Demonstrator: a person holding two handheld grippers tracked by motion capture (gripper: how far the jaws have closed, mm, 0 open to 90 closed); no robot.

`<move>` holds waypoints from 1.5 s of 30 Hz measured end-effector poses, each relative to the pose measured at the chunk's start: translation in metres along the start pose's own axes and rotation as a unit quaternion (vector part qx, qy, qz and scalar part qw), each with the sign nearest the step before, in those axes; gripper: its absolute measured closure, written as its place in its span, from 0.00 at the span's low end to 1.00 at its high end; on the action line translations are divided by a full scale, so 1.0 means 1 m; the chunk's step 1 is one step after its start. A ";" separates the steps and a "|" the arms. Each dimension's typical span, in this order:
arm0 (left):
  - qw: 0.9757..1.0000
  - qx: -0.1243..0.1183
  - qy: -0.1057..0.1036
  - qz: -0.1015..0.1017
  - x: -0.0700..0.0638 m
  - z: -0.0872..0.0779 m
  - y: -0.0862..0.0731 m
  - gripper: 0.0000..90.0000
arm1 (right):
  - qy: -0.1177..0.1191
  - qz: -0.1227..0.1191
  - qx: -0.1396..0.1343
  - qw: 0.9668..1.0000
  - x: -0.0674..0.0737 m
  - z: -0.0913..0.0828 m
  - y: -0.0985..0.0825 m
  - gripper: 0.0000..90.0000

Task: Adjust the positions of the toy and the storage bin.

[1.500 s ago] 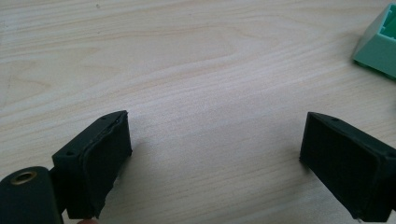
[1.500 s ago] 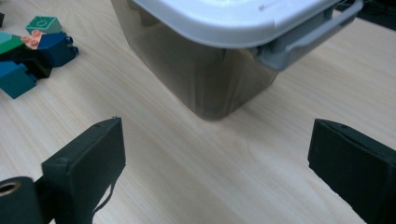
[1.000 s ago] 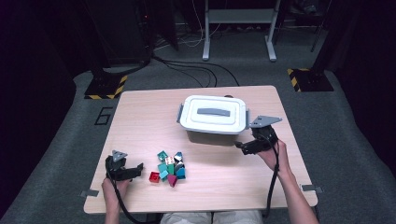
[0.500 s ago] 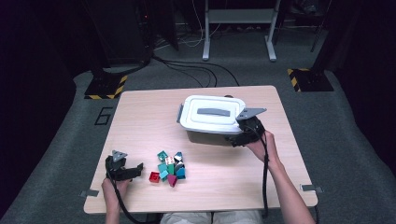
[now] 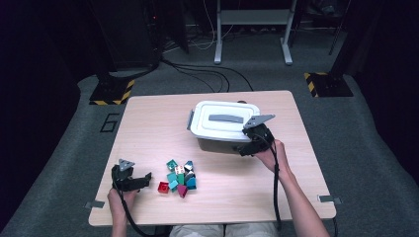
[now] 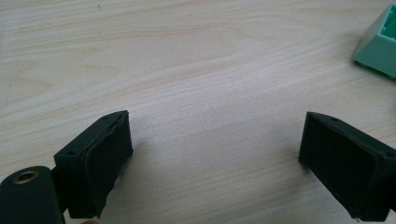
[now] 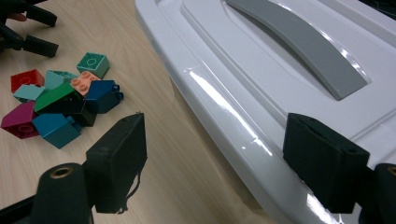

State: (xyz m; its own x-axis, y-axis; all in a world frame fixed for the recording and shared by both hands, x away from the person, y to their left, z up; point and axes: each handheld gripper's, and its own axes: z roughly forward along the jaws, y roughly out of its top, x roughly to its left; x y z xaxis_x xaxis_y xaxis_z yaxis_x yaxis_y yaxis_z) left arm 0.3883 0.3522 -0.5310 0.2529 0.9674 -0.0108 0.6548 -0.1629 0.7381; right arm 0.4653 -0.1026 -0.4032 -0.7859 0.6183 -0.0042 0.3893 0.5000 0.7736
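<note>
Step in hand, as judged: getting the lid off the white plastic storage box with grey handle (image 5: 222,126), which sits right of centre on the light wooden surface (image 5: 148,123), toward its far half.

Right gripper (image 5: 245,146) is at the box's near right corner. In the right gripper view its two fingers (image 7: 119,161) straddle the lid's edge, one below beside the box wall, one over the glossy lid top. They have just been closing, yet stand about two-thirds apart and do not appear to press on the rim; nothing is held yet.

Left gripper (image 5: 143,178) rests low at the near left of the surface, just beside the pile of small coloured plastic building bricks (image 5: 179,177). Its fingers (image 6: 100,161) stand wide apart with bare wood between them, holding nothing; a mint-green brick (image 6: 380,44) lies off to one side.

To do it well, in my view:
- seat the lower finger under the lid lip before closing fully, as the lid is slick and a grip on the top face alone would slide;
- lift the corner gently so the box does not skate;
- the left gripper could steady the box.

Room: dark, grey carpeted floor (image 5: 346,163), black cables (image 5: 197,69), a metal stand (image 5: 252,19) behind, yellow-black striped floor plates (image 5: 111,92).
</note>
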 end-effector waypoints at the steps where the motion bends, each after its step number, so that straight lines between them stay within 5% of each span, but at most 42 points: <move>1: 1.000 0.000 0.000 0.000 0.000 0.000 0.000 0.10 | 0.002 0.000 0.000 1.000 0.001 0.000 0.001 0.23; 20: 1.000 0.000 0.000 0.000 0.000 0.000 0.000 0.10 | 0.023 0.015 0.001 1.000 0.014 -0.004 0.004 0.16; 25: 1.000 0.000 0.000 0.000 0.000 0.000 0.000 0.10 | 0.017 0.019 -0.018 1.000 0.002 -0.010 0.016 0.05; 32: 1.000 0.000 0.000 0.000 0.000 0.000 0.000 0.10 | -0.001 0.017 0.001 1.000 -0.016 -0.003 0.030 0.01; 38: 1.000 0.000 -0.002 0.001 0.000 0.000 0.000 0.10 | -0.009 0.000 0.026 1.000 -0.032 0.014 0.043 0.17; 45: 1.000 -0.001 -0.002 0.001 0.000 0.000 0.000 0.10 | -0.029 0.012 0.062 0.998 -0.042 0.031 0.055 0.42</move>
State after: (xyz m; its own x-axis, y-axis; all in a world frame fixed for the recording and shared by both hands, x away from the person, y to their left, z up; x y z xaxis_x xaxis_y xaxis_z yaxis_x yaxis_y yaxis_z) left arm 0.3882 0.3523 -0.5310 0.2575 0.9662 -0.0124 0.6534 -0.1647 0.7389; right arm 0.5346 -0.0816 -0.3800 -0.7483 0.6628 -0.0257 0.4669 0.5538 0.6894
